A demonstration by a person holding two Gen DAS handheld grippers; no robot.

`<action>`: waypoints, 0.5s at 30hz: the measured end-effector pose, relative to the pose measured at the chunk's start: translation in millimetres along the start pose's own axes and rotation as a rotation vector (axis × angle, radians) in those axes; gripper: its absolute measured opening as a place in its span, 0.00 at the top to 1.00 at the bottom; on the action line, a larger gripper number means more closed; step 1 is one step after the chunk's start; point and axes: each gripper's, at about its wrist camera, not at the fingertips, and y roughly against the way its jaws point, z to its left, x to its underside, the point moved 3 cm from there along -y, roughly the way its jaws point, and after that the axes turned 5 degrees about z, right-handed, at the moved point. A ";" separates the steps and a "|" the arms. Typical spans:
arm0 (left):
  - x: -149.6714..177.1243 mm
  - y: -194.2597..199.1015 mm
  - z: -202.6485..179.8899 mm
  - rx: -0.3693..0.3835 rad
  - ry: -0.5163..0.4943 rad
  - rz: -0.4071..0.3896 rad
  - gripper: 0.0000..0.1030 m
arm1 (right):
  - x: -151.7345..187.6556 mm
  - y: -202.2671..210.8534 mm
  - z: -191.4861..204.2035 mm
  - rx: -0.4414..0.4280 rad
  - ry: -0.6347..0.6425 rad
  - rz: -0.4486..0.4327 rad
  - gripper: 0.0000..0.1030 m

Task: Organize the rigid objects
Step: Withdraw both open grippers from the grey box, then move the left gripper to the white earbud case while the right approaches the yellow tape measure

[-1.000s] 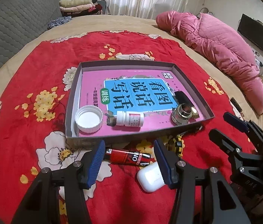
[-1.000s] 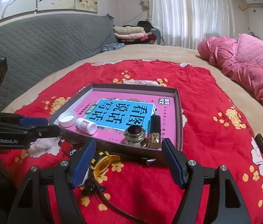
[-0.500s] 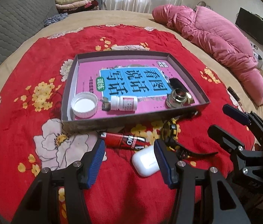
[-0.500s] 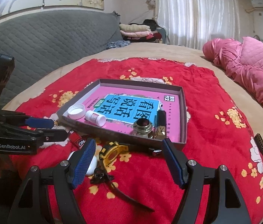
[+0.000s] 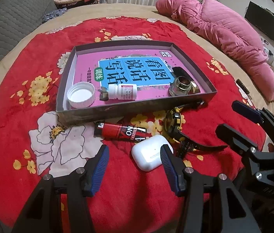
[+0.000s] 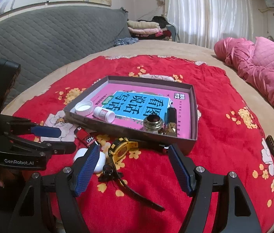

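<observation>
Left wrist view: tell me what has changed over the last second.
The left tongs have eased forward and down toward the white earbud case, which now sits nearer their right finger; nothing was taken hold of or let go, and the jaws stay open. The right tongs stayed open and nearly still. The lighter, watch and the things in the box lie as before.

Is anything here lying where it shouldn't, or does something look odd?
Three things lie loose on the red blanket in front of the tray: a red lighter, a white earbud case and a yellow watch. Inside the tray, a pill bottle lies on its side.
</observation>
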 end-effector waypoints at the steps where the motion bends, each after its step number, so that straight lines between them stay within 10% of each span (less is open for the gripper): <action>1: 0.3 -0.4 -0.2 0.003 0.002 0.002 0.47 | 1.1 -0.9 -0.6 0.000 -0.003 0.007 0.28; 15: 11.1 -12.3 -15.1 0.014 -0.031 0.054 0.47 | 4.1 -3.5 -6.3 -0.005 -0.022 0.021 0.28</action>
